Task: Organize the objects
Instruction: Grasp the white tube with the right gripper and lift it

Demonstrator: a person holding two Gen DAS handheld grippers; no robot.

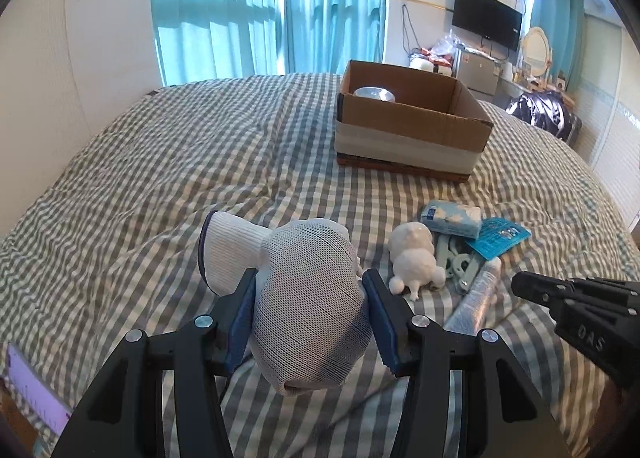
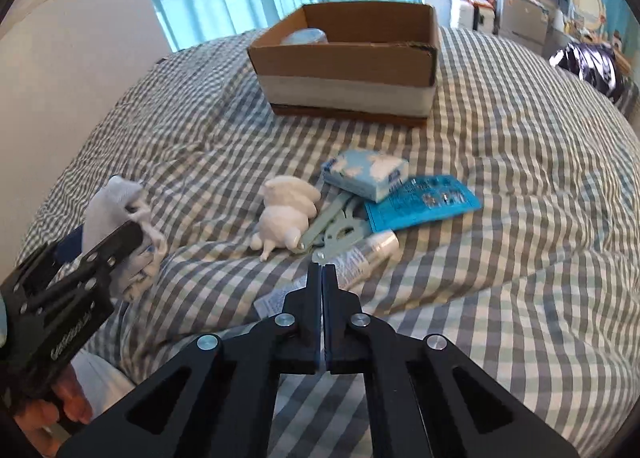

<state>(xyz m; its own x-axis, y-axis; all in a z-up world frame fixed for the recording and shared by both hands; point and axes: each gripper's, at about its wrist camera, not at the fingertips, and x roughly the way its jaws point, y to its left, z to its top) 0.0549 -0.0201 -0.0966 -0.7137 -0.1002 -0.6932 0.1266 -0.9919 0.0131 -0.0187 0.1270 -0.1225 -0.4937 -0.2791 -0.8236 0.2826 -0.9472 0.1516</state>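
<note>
My left gripper [image 1: 310, 282] is shut on a white mesh sock bundle [image 1: 308, 298] above the checked bed; it also shows in the right wrist view [image 2: 120, 218]. My right gripper [image 2: 323, 267] is shut and empty, just above a silver tube [image 2: 360, 254]. A pile lies on the bed: a white plush toy [image 1: 414, 258] [image 2: 286, 210], a blue tissue pack [image 1: 452, 218] [image 2: 366, 172], a blue sachet [image 1: 502, 236] [image 2: 424, 200], pale scissors [image 1: 460, 262] [image 2: 340, 224] and the tube [image 1: 476, 298]. An open cardboard box [image 1: 408, 130] [image 2: 348, 66] stands beyond, holding a round metal tin [image 1: 374, 93].
The bed [image 1: 200, 162] has a grey-white checked cover. Blue curtains [image 1: 260, 6] hang behind it. A TV [image 1: 486, 16], a mirror [image 1: 536, 46] and clutter stand at the far right. A purple item [image 1: 36, 390] lies at the bed's near left edge.
</note>
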